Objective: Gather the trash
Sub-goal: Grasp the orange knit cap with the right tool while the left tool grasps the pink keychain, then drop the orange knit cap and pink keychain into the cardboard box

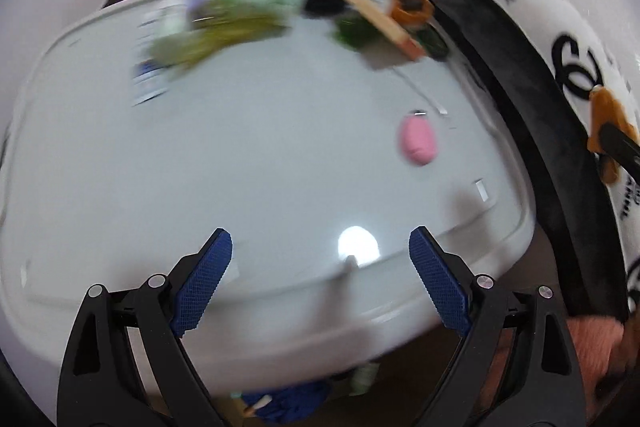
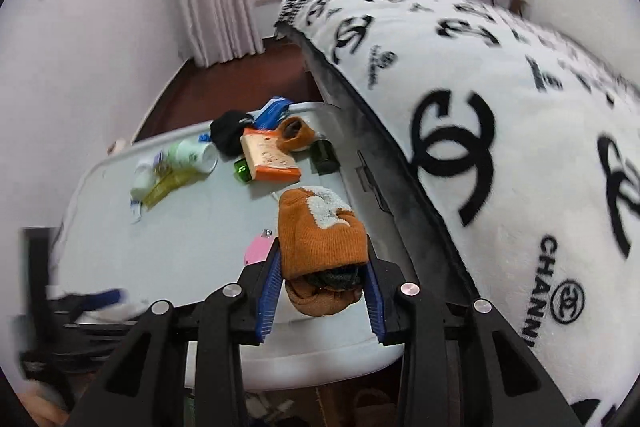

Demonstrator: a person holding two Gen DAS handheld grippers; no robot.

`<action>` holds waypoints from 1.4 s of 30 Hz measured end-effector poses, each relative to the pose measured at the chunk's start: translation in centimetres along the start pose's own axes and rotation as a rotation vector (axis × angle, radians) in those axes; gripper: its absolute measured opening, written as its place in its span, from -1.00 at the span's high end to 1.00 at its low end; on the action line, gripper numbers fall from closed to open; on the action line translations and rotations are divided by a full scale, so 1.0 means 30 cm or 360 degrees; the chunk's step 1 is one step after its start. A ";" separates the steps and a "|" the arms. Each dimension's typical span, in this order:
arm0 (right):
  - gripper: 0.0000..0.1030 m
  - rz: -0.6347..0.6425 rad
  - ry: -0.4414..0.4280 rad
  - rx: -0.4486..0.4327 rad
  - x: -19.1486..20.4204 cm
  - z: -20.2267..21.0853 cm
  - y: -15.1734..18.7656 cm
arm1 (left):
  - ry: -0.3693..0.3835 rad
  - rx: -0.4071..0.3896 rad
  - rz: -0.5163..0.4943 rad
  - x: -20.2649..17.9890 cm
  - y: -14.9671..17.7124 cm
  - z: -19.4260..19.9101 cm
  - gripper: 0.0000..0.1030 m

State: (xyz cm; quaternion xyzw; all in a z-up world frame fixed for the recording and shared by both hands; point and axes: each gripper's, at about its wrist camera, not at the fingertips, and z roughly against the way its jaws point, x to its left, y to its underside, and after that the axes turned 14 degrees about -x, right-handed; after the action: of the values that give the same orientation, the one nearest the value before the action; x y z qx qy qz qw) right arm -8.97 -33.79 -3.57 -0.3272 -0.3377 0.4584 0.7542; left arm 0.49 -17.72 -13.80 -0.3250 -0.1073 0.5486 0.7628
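Trash lies in a loose cluster at the far end of the pale grey plastic counter (image 2: 192, 227), seen from the right wrist camera: a white-and-green plastic bottle (image 2: 188, 157) on its side, a yellow-green crumpled wrapper (image 2: 168, 187) just beside it, a black cloth lump (image 2: 230, 135), a blue-and-white packet (image 2: 274, 111) at the far edge, an orange-and-cream flat box (image 2: 270, 157) resting over a green glass bottle (image 2: 242, 173), and a dark jar (image 2: 325, 155) near the counter's right edge. An orange knitted sock (image 2: 296, 137) sits behind the box.

The right tongs (image 2: 322, 267) are drawn narrow and clamp a second orange knitted sock with a white fleecy patch (image 2: 320, 231); both blue pads press its sides, and the sock is held above the counter's near end. A pink oval object (image 2: 256, 249) lies on the counter just left of the held sock.

The left tongs (image 1: 320, 259) stand wide, nothing between the blue pads (image 1: 204, 287), above the near edge of the counter (image 1: 200, 167). That view is blurred; the pink oval object (image 1: 418, 141) is well ahead and to the right of them.

A white fleece blanket with black logo print (image 2: 520, 107) covers the bed alongside the counter's right edge.
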 end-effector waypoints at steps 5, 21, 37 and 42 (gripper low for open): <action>0.28 -0.0109 -0.0121 0.0073 -0.037 -0.030 0.028 | -0.0057 0.0052 -0.0120 -0.180 -0.099 -0.177 -0.69; 0.28 -0.0170 -0.0219 0.0055 -0.062 0.013 0.024 | -0.0106 0.0118 -0.0013 -0.168 -0.109 -0.225 0.33; 0.27 0.0177 -0.0559 0.0386 0.198 0.153 0.292 | -0.0293 0.0070 -0.0019 0.114 0.239 0.345 0.33; 0.27 0.0387 -0.0636 0.0692 0.296 0.208 0.541 | -0.0206 0.0337 0.0089 0.209 0.506 0.392 0.33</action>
State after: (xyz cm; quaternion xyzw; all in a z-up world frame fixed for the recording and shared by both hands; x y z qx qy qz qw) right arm -18.54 -18.60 -11.27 -0.0997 -0.3317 0.6618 0.6649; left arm -14.93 -4.75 -15.33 -0.2094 -0.0888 0.5976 0.7688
